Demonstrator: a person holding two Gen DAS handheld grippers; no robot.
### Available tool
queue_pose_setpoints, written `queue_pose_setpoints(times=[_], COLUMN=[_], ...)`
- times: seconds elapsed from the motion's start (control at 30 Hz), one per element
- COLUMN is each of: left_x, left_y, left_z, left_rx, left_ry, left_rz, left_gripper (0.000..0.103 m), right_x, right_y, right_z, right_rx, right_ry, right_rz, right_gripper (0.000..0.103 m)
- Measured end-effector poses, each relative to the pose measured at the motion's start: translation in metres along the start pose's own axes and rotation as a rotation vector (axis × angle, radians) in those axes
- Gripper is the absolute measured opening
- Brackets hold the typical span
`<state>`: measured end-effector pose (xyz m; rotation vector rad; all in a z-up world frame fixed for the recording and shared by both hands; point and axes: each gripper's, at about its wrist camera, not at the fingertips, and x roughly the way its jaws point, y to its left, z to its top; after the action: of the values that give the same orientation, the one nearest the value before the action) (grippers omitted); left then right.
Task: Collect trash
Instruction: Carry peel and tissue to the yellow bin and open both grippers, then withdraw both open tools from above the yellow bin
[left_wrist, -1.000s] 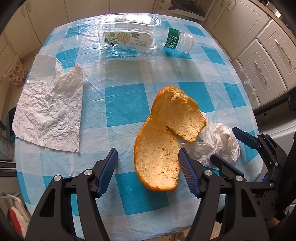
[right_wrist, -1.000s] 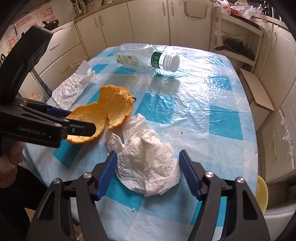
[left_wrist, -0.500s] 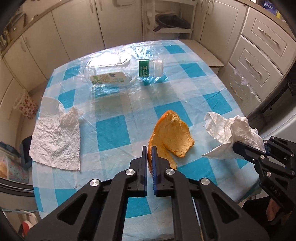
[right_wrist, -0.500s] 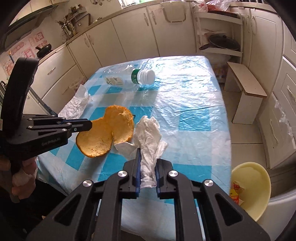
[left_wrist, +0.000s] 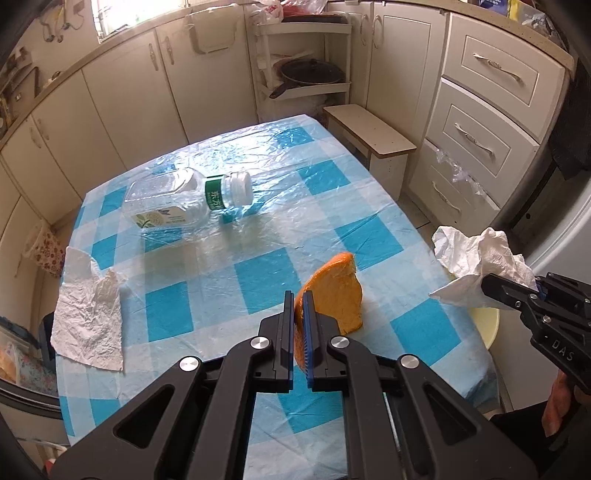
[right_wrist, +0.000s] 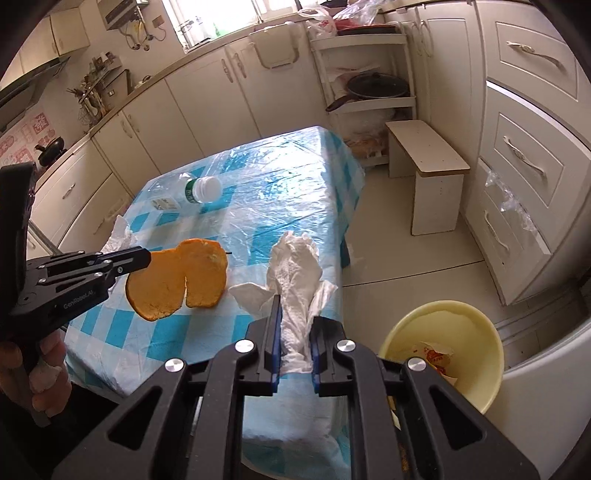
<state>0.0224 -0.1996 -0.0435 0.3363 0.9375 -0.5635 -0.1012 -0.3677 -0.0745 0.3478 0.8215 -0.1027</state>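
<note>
Left wrist view: left tool (left_wrist: 300, 314) clamped tight on orange peel (left_wrist: 334, 295), lifted off bench (left_wrist: 258, 229)
Right tool (right_wrist: 294, 332): pinching crumpled tissue (right_wrist: 295, 273)

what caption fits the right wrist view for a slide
Right gripper pinches a crumpled tissue near the yellow bin; left gripper lifts orange peel.

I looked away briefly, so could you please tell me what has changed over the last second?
Each hand-held gripper closed and lifted its catch off the table: the left took the orange peel, the right the crumpled tissue. The bottle and flat tissue stayed put.
</note>
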Motion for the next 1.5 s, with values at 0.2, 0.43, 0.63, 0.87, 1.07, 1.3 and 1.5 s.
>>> queue_pose_setpoints(times=[0.2, 0.43, 0.63, 0.87, 1.07, 1.3, 1.5], left_x=[0.0, 0.004, 0.024, 0.074, 0.117, 0.101, 0.066], left_y=[-0.034, -0.085, -0.137, -0.198, -0.214, -0.206, -0.166], left_z=[0.011, 0.022, 0.025, 0.016, 0.001, 0.009, 0.02], left_rx=[0.018, 0.049, 0.073, 0.087, 0.052, 0.041, 0.056], left_ry=[-0.028, -0.046, -0.005, 0.101, 0.242, 0.209, 0.133], left_rz=[-0.059, -0.149, -0.232, -0.283, -0.323, -0.323, -0.23], left_gripper=[0.005, 0.005, 0.005, 0.005, 0.014, 0.035, 0.046], right_x=[-0.006, 0.001, 0.011, 0.008, -0.007, -0.02, -0.021], right_y=[-0.028, -0.066, -0.1, -0.144, -0.172, -0.162, -0.132], right_z=[-0.006, -0.019, -0.034, -0.047, -0.053, -0.039, -0.022], right_rx=[0.054, 0.135, 0.211, 0.365, 0.499, 0.475, 0.402], right_ry=[0.009, 0.077, 0.141, 0.163, 0.118, 0.04, -0.017], right_rz=[-0.074, -0.145, -0.19, -0.22, -0.201, -0.174, -0.147], right_gripper=[0.013, 0.013, 0.015, 0.04, 0.051, 0.061, 0.071])
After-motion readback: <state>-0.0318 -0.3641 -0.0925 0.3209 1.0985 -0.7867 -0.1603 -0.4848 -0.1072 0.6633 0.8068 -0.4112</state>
